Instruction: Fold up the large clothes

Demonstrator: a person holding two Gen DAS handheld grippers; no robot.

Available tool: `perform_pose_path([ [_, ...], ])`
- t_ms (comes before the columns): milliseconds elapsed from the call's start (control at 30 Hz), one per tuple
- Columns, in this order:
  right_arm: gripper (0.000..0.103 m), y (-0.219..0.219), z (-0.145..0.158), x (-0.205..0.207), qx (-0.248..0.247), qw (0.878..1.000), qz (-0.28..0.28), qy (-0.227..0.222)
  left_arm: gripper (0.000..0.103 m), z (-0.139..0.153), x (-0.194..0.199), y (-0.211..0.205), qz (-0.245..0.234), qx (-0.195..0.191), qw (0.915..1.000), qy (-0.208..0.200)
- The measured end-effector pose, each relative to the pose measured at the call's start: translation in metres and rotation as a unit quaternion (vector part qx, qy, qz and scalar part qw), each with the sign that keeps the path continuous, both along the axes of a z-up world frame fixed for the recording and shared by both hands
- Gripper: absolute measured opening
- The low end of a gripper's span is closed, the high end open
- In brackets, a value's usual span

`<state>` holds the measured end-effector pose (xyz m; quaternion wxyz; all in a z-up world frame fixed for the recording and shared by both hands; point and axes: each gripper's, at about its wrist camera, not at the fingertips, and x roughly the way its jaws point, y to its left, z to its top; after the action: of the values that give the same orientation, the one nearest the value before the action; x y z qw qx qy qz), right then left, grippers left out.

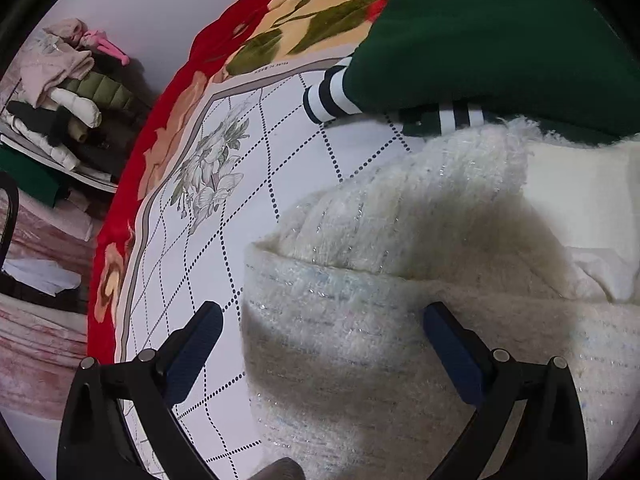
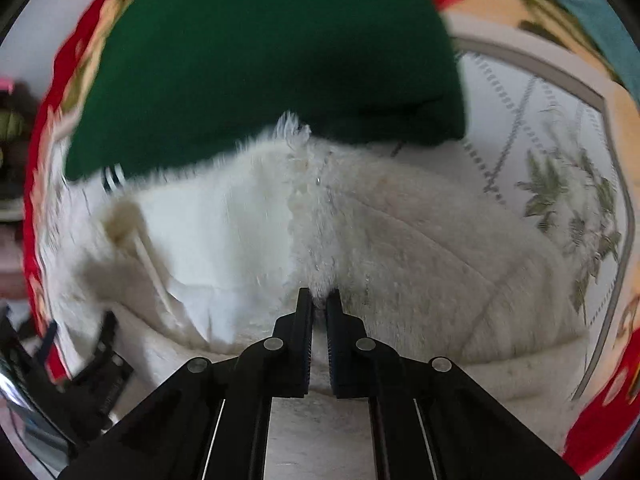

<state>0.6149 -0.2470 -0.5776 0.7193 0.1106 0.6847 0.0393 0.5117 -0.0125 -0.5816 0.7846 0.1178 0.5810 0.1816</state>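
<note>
A fluffy white sweater [image 1: 380, 280] with silver threads lies on the bed, part of it folded over. It also fills the right wrist view [image 2: 420, 240]. My left gripper [image 1: 320, 316] is open and hovers over the sweater's left edge, one finger over the sheet, one over the knit. My right gripper [image 2: 319, 300] is shut on a pinch of the sweater's fuzzy edge. A dark green garment [image 1: 480, 40] with striped cuffs lies behind the sweater, and shows in the right wrist view [image 2: 260, 60] too.
The bed has a white dotted-grid sheet [image 1: 240, 184] with a red and cream floral border [image 1: 132, 184]. A pile of folded clothes [image 1: 68, 92] sits off the bed's left side. The left gripper shows at the lower left of the right wrist view [image 2: 100, 360].
</note>
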Motion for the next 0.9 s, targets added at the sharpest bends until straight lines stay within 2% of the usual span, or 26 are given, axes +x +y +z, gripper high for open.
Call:
perform_pose_path([
  [67, 0.006, -0.006, 0.020, 0.000, 0.021, 0.999, -0.036, -0.028, 0.103, 0.002, 0.002, 0.002, -0.003, -0.005, 1.0000, -0.005],
  [167, 0.006, -0.012, 0.023, 0.009, 0.033, 0.997, -0.063, -0.038, 0.103, 0.002, 0.006, 0.003, -0.001, -0.008, 1.0000, -0.005],
  [200, 0.006, -0.014, 0.014, 0.015, 0.029, 0.997, -0.071, -0.029, 0.103, 0.003, 0.007, 0.005, 0.003, -0.011, 0.9999, -0.005],
  [267, 0.009, -0.013, -0.012, 0.024, 0.032, 0.998, -0.047, 0.018, 0.103, 0.012, 0.005, 0.008, 0.010, -0.020, 0.9997, -0.012],
  [300, 0.012, -0.016, -0.018, 0.024, 0.044, 0.997, -0.036, 0.047, 0.103, 0.019, 0.001, 0.011, 0.016, -0.028, 0.9993, -0.017],
  [333, 0.016, -0.015, -0.017, 0.023, 0.054, 0.997, -0.032, 0.050, 0.103, 0.026, -0.003, 0.014, 0.022, -0.035, 0.9989, -0.022],
  [400, 0.028, -0.024, 0.009, 0.006, 0.079, 0.996, -0.014, 0.036, 0.103, 0.046, -0.021, 0.022, 0.038, -0.053, 0.9973, -0.034],
  [433, 0.044, -0.029, 0.023, -0.004, 0.089, 0.996, -0.010, 0.029, 0.103, 0.055, -0.035, 0.028, 0.047, -0.059, 0.9965, -0.037],
  [467, 0.049, -0.035, 0.038, -0.020, 0.104, 0.994, -0.004, 0.026, 0.103, 0.062, -0.050, 0.033, 0.055, -0.060, 0.9959, -0.038],
  [533, 0.049, -0.036, 0.054, -0.053, 0.132, 0.991, 0.006, 0.034, 0.103, 0.071, -0.087, 0.046, 0.073, -0.056, 0.9953, -0.032],
  [600, 0.049, -0.028, 0.056, -0.093, 0.148, 0.986, 0.023, 0.069, 0.103, 0.066, -0.126, 0.054, 0.086, -0.045, 0.9953, -0.005],
  [667, 0.049, -0.009, 0.038, -0.138, 0.173, 0.976, 0.041, 0.126, 0.103, 0.054, -0.157, 0.060, 0.091, -0.036, 0.9949, 0.028],
  [733, 0.049, 0.020, 0.006, -0.179, 0.203, 0.958, 0.052, 0.194, 0.103, 0.034, -0.184, 0.064, 0.092, -0.026, 0.9932, 0.066],
  [800, 0.049, 0.041, -0.026, -0.211, 0.211, 0.948, 0.061, 0.232, 0.103, 0.015, -0.206, 0.067, 0.093, -0.019, 0.9910, 0.094],
  [833, 0.045, 0.051, -0.042, -0.225, 0.202, 0.946, 0.072, 0.243, 0.103, 0.009, -0.212, 0.068, 0.091, -0.014, 0.9904, 0.103],
  [867, 0.034, 0.054, -0.052, -0.230, 0.182, 0.950, 0.076, 0.243, 0.103, 0.002, -0.218, 0.068, 0.088, -0.011, 0.9899, 0.110],
  [900, 0.025, 0.056, -0.064, -0.237, 0.129, 0.959, 0.085, 0.238, 0.103, -0.002, -0.221, 0.068, 0.087, -0.010, 0.9894, 0.116],
])
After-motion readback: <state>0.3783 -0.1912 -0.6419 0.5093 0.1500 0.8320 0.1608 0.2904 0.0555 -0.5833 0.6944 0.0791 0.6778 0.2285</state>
